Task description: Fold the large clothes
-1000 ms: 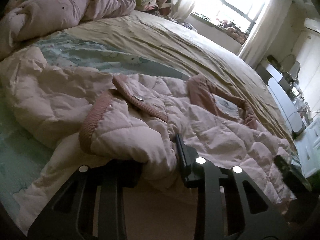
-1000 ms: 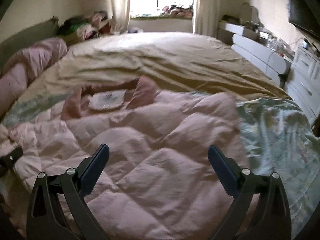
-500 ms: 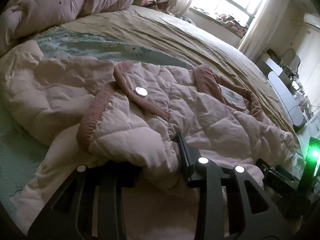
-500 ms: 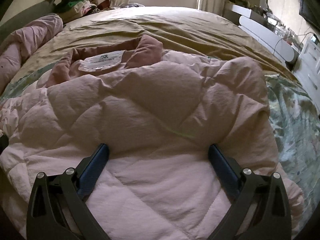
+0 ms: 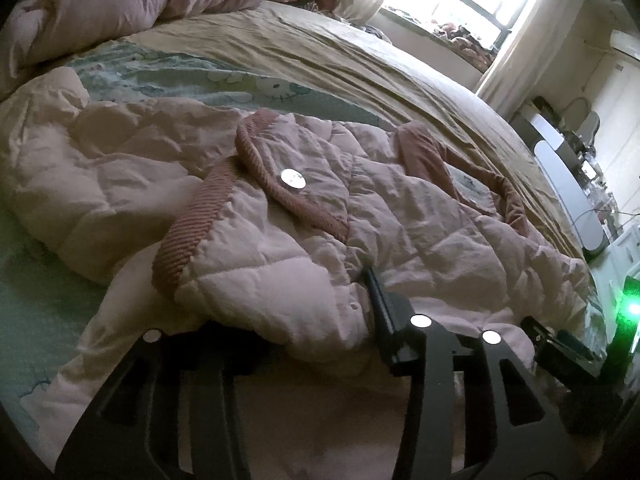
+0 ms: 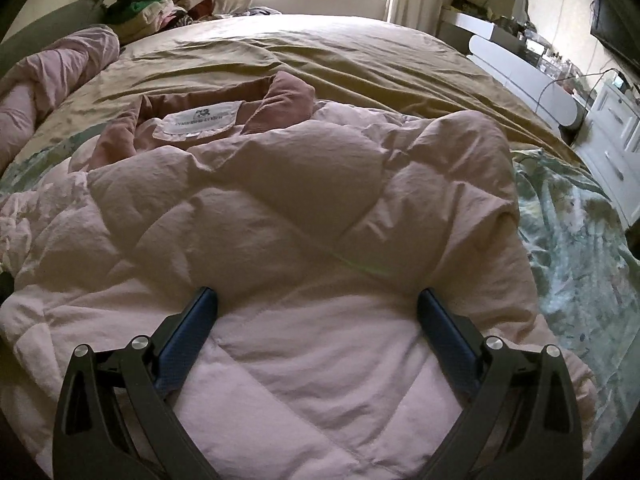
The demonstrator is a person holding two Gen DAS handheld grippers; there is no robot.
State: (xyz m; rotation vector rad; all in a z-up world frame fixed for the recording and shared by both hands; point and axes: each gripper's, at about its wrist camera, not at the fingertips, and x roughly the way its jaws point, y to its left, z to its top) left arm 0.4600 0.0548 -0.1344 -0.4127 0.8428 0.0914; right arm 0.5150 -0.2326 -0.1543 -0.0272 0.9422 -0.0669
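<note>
Pink quilted jacket (image 5: 280, 216) spread across the bed (image 5: 360, 60), collar end toward the window, hem end nearest both cameras. At far left in the left wrist view: rolled pink duvet (image 5: 120, 8) along the bed's edge, then a pale green printed sheet (image 5: 180, 80) beside the jacket's puffed sleeve. Ribbed rose cuff (image 5: 192, 228) lying on the jacket's front, with a ribbed flap carrying a round silver snap (image 5: 293, 179) just beside it. Left gripper (image 5: 304, 320) low against the fabric, jaws narrowed onto a thick fold of the jacket near that cuff; left finger buried under the padding, right finger (image 5: 380, 300) pressed against the fold. Further right, rose collar lining (image 5: 424, 152), and at the frame's right edge a green light (image 5: 630, 308) on a dark device.

Right wrist view, left to right: same duvet (image 6: 60, 72), piled clothes (image 6: 160, 4) by the curtain, white label (image 6: 200, 120) inside the open collar, tan bedspread (image 6: 340, 48) beyond. Right gripper (image 6: 320, 320) resting on the jacket's (image 6: 280, 220) lower panel, jaws wide, blue pads (image 6: 192, 332) touching the fabric on either side, nothing pinched between them. Green sheet (image 6: 580, 260) and white drawers (image 6: 616, 136) at far right.
</note>
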